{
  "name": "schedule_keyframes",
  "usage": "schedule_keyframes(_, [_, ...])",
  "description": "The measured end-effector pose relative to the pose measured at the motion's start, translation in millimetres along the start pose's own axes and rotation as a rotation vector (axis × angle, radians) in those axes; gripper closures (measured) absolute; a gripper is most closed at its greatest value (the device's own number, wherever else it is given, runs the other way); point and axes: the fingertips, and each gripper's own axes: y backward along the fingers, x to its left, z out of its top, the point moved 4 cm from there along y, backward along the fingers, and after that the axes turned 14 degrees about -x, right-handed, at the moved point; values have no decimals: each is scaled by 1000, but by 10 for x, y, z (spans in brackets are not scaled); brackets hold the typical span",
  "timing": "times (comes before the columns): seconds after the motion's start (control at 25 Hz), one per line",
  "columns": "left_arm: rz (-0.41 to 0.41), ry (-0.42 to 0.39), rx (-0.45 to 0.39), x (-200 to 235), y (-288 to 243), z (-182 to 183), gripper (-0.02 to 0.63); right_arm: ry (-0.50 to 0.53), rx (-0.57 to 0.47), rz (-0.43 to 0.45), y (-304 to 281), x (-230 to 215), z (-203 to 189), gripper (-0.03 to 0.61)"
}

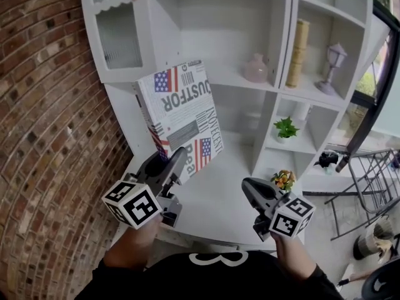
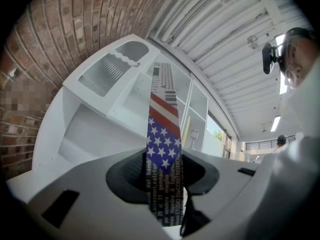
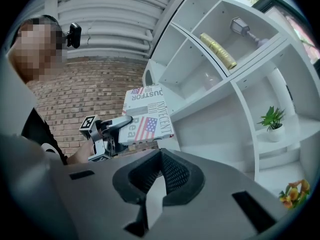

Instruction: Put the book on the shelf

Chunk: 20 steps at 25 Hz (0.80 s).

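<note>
Left tool point(image 1: 180, 158) clamps book point(image 1: 178, 105); right tool point(image 1: 247, 187) clenched empty; pink vase point(image 1: 256, 69) on shelf point(image 1: 226, 79) ahead.

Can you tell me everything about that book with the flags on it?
The book is thin and flat, with a pale cover printed like a newspaper: big dark letters and two American flag pictures. It looks like paper or card. It is closed and held up in the air, tilted, in front of the white shelf unit, not on a shelf yet. Only the left gripper touches it, its jaws pinching the book near its lower edge.
</note>
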Motion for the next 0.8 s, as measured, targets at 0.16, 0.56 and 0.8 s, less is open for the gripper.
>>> schedule_keyframes(0.16, [7,-6,-30,33,-210,132,465,9,-5,28,-124,-155,122,569])
schedule_keyframes(0.56, [16,-82,-114,86,-682,478,465,16,-22,62,-352,-465,279,569])
schedule_keyframes(0.8, [-3,-156,-158,68,-977,645,465,30,-27,78,-429,-548,339,569])
